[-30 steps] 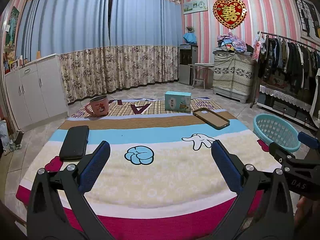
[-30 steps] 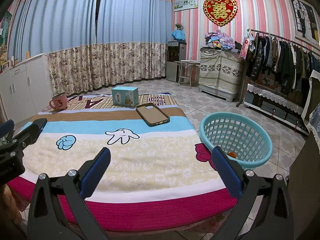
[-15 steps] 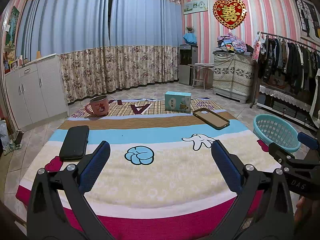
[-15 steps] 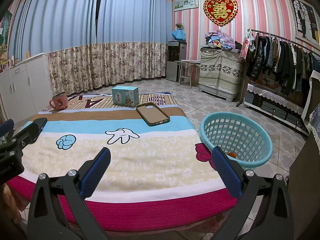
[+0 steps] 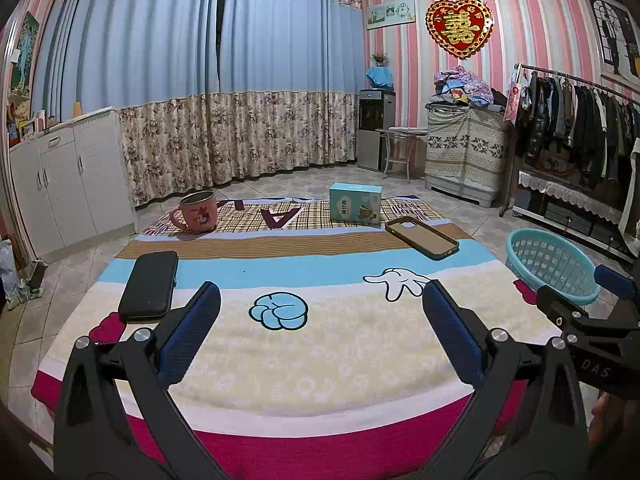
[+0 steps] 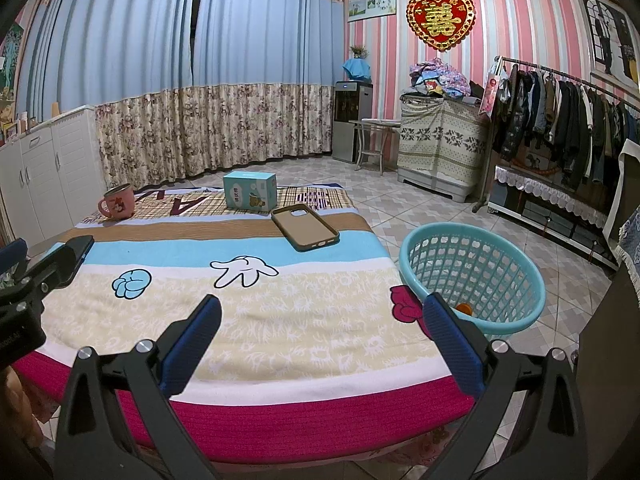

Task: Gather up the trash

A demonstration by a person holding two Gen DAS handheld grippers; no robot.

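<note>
A teal plastic basket (image 6: 472,276) stands on the floor right of the blanket-covered table (image 6: 280,320); a small orange item (image 6: 465,309) lies inside it. The basket also shows in the left wrist view (image 5: 550,264). On the blanket are a pink mug (image 5: 196,213), a teal box (image 5: 355,203), a brown phone case (image 5: 422,237) and a black case (image 5: 150,284). My left gripper (image 5: 320,332) is open and empty above the near blanket edge. My right gripper (image 6: 320,334) is open and empty, near the table's front right, left of the basket.
White cabinets (image 5: 60,176) stand at the left. A clothes rack (image 6: 568,120), a covered chest (image 6: 440,152) and a water dispenser (image 6: 352,124) line the far right. Curtains (image 5: 220,100) hang behind the table. Tiled floor surrounds the table.
</note>
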